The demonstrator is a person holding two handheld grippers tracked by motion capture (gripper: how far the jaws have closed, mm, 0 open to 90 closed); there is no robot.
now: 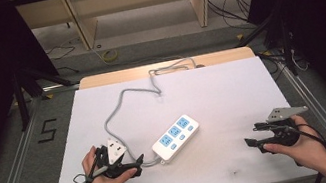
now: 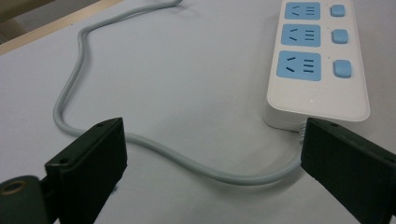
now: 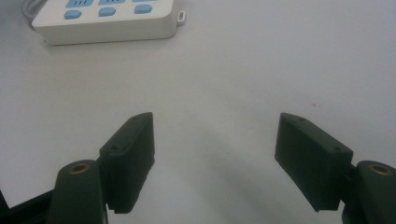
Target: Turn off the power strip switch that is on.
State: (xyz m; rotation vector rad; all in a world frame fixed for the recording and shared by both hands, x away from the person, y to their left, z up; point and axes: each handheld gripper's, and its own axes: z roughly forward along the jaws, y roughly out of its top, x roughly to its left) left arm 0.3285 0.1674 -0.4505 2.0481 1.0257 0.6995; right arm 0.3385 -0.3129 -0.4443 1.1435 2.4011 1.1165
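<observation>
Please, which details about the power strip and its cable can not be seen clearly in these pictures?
- Cable far end: high view, runs off the table's back edge.
- Power strip: right gripper view, top edge cuts it.
- Socket markings: high view, too small.
- Cable exit: left gripper view, jaw covers it.

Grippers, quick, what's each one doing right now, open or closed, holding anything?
Left gripper: open, holding nothing, jaws straddling the grey cable.
Right gripper: open, holding nothing, over bare table.
</observation>
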